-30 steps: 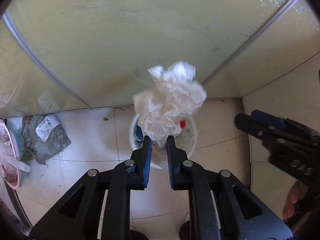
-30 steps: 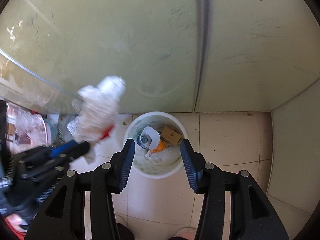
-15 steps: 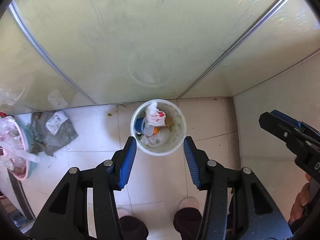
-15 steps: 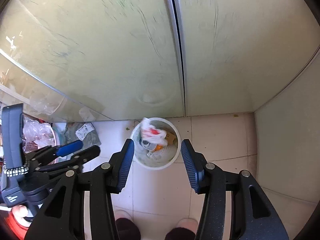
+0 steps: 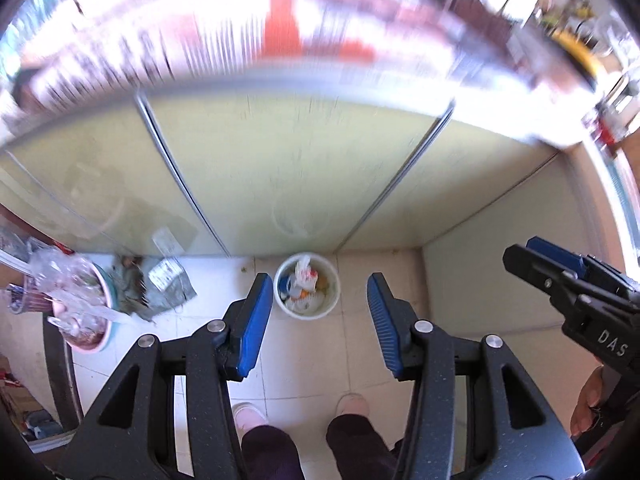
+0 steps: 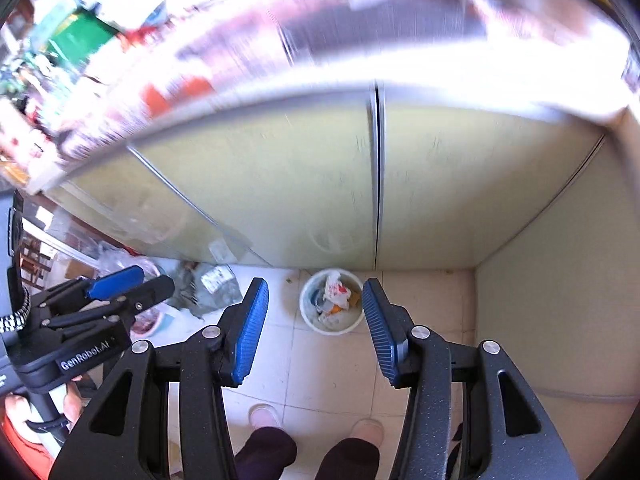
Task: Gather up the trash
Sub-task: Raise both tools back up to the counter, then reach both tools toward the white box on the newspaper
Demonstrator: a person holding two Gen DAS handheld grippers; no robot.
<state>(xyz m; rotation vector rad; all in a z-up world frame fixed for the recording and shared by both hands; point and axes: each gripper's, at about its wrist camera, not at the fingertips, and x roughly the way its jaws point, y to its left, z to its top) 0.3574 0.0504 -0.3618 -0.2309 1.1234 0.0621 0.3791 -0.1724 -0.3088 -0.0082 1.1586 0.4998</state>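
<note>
A white round trash bin [image 5: 307, 287] [image 6: 332, 306] stands on the tiled floor far below, against a pale green cabinet. A crumpled white wrapper with red print [image 5: 303, 272] [image 6: 335, 290] lies on top of its mixed trash. My left gripper [image 5: 320, 320] is open and empty, high above the bin. It also shows at the left of the right wrist view, as the left gripper [image 6: 136, 284]. My right gripper [image 6: 315, 318] is open and empty too, and shows as the right gripper [image 5: 532, 258] at the right edge of the left wrist view.
A person's feet [image 5: 248, 414] [image 6: 266, 416] stand on the tiles below. Left of the bin lie a grey bag [image 5: 168, 284] and a pink bowl of clutter [image 5: 84, 312]. A blurred countertop [image 5: 300, 40] with packages runs above the cabinet doors [image 6: 280, 184].
My left gripper let go of the crumpled white wrapper, which dropped into the bin. Both grippers then rose well above the floor, so the bin looks small and the countertop has come into view.
</note>
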